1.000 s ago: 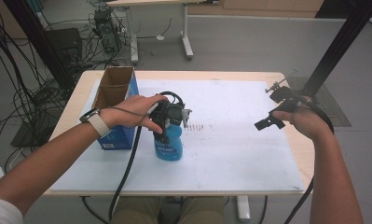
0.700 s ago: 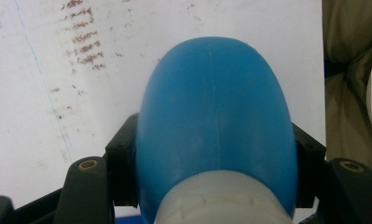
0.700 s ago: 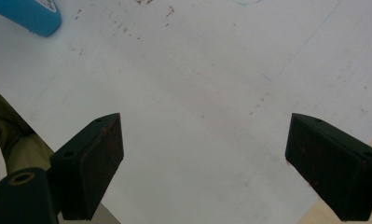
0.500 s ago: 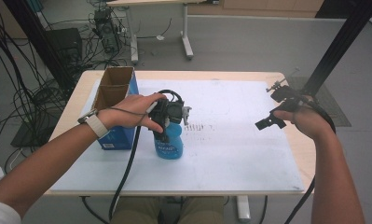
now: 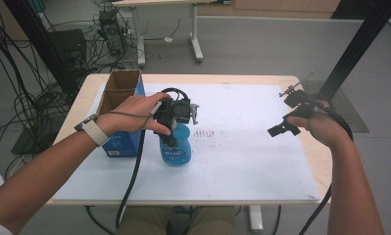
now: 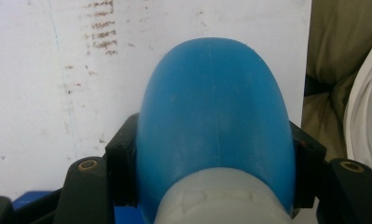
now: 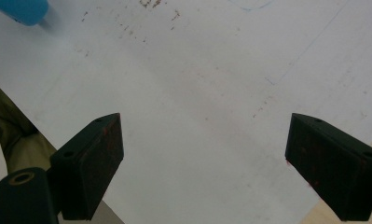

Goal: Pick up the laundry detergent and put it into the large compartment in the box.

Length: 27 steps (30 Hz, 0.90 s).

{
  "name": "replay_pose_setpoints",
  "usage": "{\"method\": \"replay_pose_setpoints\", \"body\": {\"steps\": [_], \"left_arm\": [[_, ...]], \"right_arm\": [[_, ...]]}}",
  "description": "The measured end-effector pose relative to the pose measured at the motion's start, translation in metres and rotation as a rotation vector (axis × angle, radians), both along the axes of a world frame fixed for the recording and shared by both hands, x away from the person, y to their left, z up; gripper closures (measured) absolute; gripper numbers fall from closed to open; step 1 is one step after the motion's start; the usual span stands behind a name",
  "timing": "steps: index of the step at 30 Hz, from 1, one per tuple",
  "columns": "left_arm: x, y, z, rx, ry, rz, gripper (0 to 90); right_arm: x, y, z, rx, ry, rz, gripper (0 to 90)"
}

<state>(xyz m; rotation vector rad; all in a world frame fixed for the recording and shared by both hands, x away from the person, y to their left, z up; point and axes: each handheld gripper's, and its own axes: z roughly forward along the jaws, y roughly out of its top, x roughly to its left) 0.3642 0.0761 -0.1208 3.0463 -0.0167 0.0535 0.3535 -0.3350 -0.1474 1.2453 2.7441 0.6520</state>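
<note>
A blue plastic bottle point(image 5: 176, 151) with a pale collar stands left of centre on the white mat point(image 5: 242, 161). My left gripper point(image 5: 172, 133) comes down on it from above and is shut on its upper part. In the left gripper view the black pads point(image 6: 122, 163) press both sides of the bottle point(image 6: 214, 116). My right gripper point(image 5: 286, 111) hangs over the mat's right side, open and holding nothing. In the right gripper view its jaws stand wide apart, and my right gripper point(image 7: 204, 163) faces bare mat, with a corner of the bottle point(image 7: 20, 9) at top left.
An open cardboard box with blue sides point(image 5: 119, 95) stands at the mat's left edge, just behind my left hand. Faint brown marks point(image 5: 205, 133) dot the mat's middle. The wooden table edge point(image 5: 310, 147) runs close under my right hand. Cables and desk legs lie beyond.
My left gripper has risen slightly with the blue bottle in it. My right gripper has kept still.
</note>
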Motion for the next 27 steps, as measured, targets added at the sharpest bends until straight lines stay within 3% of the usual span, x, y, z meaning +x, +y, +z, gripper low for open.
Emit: {"method": "replay_pose_setpoints", "body": {"steps": [16,27], "left_arm": [[-0.003,0.002,0.024,-0.001,0.003,0.153,37.2],[-0.006,0.004,0.049,-0.010,-0.015,0.288,37.2]], "right_arm": [[-0.003,0.002,0.007,-0.004,-0.017,0.012,11.3],[0.000,0.000,0.002,0.000,-0.008,0.014,11.4]]}}
